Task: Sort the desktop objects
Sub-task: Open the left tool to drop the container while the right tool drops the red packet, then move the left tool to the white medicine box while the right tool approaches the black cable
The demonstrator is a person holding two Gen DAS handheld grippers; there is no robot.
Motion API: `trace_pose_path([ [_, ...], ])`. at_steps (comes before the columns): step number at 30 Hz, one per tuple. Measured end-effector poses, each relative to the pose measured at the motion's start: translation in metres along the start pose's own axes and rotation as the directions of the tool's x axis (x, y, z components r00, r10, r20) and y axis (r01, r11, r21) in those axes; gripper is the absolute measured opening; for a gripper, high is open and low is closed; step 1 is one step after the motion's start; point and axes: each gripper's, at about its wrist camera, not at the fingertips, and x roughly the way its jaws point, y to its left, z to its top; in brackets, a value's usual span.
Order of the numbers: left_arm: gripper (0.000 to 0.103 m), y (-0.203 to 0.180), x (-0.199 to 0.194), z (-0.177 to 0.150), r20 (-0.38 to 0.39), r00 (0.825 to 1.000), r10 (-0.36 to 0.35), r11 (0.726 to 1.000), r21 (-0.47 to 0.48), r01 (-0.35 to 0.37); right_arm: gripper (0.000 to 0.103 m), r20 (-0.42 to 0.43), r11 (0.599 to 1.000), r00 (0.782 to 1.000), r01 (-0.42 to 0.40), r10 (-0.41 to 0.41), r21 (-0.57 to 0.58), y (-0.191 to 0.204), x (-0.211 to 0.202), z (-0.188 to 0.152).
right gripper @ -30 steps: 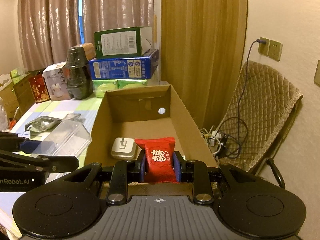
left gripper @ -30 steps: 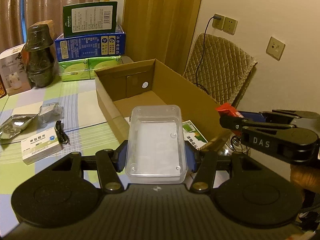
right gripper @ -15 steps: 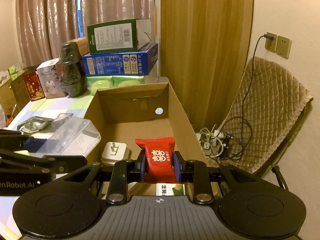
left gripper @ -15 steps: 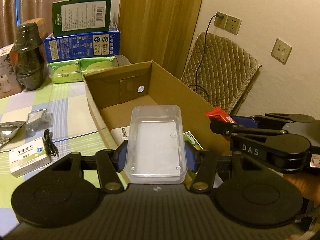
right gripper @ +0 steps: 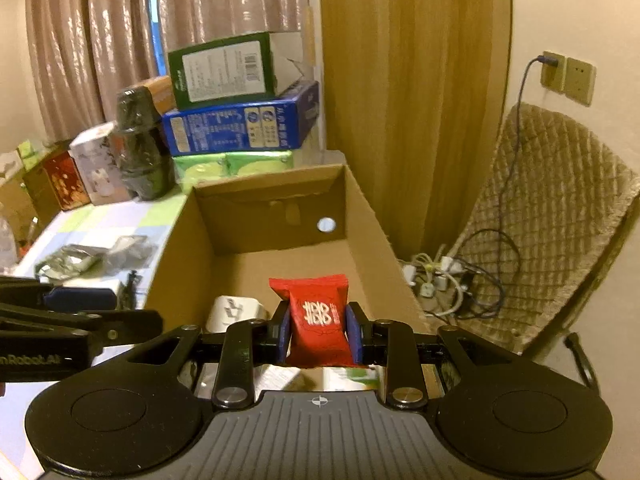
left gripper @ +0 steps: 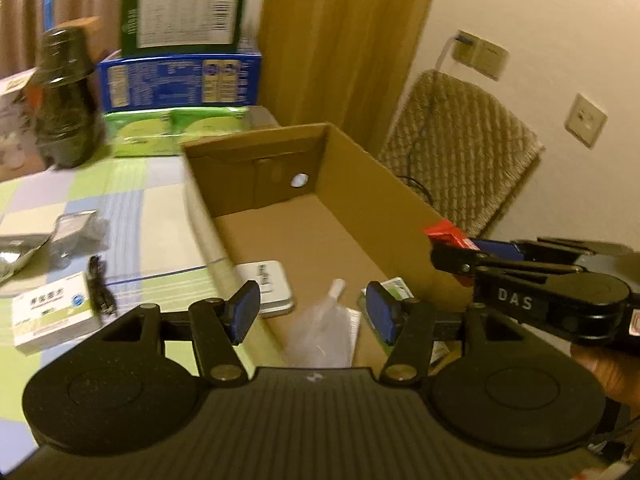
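Left wrist alone shows clear container in box.

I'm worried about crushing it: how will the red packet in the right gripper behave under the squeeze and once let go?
The red packet looks like a soft, crinkly wrapper, so it probably dents rather than breaks. It seems light, held upright by the right gripper alone. Released, it would likely drop flat into the cardboard box without rolling.

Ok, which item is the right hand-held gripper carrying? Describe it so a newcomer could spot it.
Find the open cardboard box on the checked table. Just above its near end, the right hand-held gripper pinches a small red packet between blue pads. Its white emblem sets it apart from the white charger lying beside it.
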Motion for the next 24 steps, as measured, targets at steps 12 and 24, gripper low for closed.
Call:
trace_pose_path([
  [12,0.06,0.053,-0.049,-0.027,0.036,0.998,0.058,0.993,-0.103,-0.054,0.064,0.047,0.991,0.999,-0.026,0.02,0.134,0.006,-0.034,-0.014],
  [24,0.078,0.102,-0.106,-0.061,0.057,0.987,0.148,0.984,-0.105,-0.141,0.083,0.097,0.99,0.991,-0.103,0.094,0.098,0.082,-0.077,-0.03],
])
